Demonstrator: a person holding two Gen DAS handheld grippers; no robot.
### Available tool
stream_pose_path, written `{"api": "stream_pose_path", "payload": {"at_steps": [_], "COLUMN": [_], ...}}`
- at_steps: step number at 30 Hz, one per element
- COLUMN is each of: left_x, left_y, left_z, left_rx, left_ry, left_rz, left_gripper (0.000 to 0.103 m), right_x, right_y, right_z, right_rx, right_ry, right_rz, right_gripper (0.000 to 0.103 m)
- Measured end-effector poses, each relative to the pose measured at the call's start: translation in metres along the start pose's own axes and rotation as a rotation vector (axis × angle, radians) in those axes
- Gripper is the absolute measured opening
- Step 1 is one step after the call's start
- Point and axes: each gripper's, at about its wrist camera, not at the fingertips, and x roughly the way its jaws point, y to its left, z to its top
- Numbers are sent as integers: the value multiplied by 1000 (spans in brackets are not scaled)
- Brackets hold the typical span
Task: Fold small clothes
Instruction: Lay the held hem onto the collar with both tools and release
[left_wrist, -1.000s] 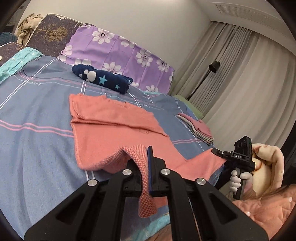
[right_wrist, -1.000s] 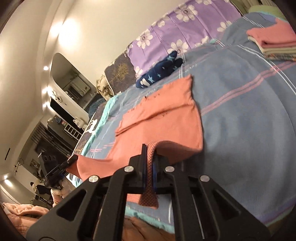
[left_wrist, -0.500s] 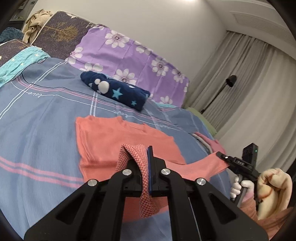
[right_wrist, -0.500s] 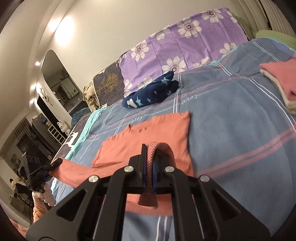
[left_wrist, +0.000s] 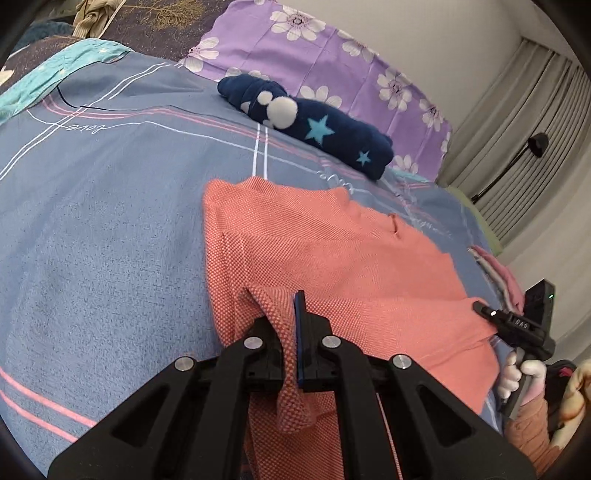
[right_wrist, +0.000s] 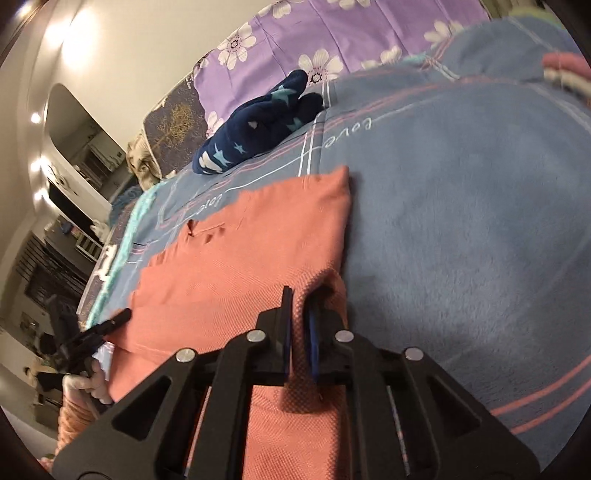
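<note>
A salmon knit garment (left_wrist: 332, 251) (right_wrist: 240, 258) lies on the blue striped bedspread (left_wrist: 110, 221) (right_wrist: 461, 221), its lower part doubled over toward the collar. My left gripper (left_wrist: 284, 310) is shut on the hem's left corner, and the cloth drapes over one finger. In the right wrist view its black tip (right_wrist: 122, 315) pinches that same corner. At the other corner my right gripper (right_wrist: 299, 295) has its jaws opening, with the fold of cloth still filling the gap between the blue pads. The left wrist view shows that gripper (left_wrist: 480, 308) low over the garment's right edge, held by a hand.
A rolled navy item with stars (left_wrist: 314, 125) (right_wrist: 255, 129) lies just beyond the collar. Purple flowered pillows (left_wrist: 314, 44) (right_wrist: 332, 33) stand behind it. A stack of folded clothes (left_wrist: 498, 273) (right_wrist: 565, 70) sits to the right. Curtains and a floor lamp (left_wrist: 535, 142) stand past the bed.
Both grippers have carried the hem forward and down over the garment, toward the collar. The hanging lower half now lies doubled on the upper half.
</note>
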Motion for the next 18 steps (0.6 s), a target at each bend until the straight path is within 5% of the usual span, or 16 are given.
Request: {"api": "stream_pose_path", "payload": {"at_steps": [3,7,10,12,18], "left_x": [-15,-31,-35,-37,-41], "left_y": [-4,-9,-9,-11,-10], "left_z": [-2,-12,-20,-23,25], "left_rx": [17,27,29,34,-60], "left_ry": [-14,-10,22,38,-115], "left_rz": [4,-10,5,-5,-60], "left_gripper": [17,17,16,4,5], "right_x": [-13,-34,-43,-46,-47], "right_y": [2,9,14,16,17], "right_z": [-1,-11,-20,-22,23], "right_rx": [-21,-57,-85,-105,-28], "right_ry": [1,3,10,0,-104], "right_rz": [-4,15,14,2,93], "right_gripper": [15,17,16,6,6]}}
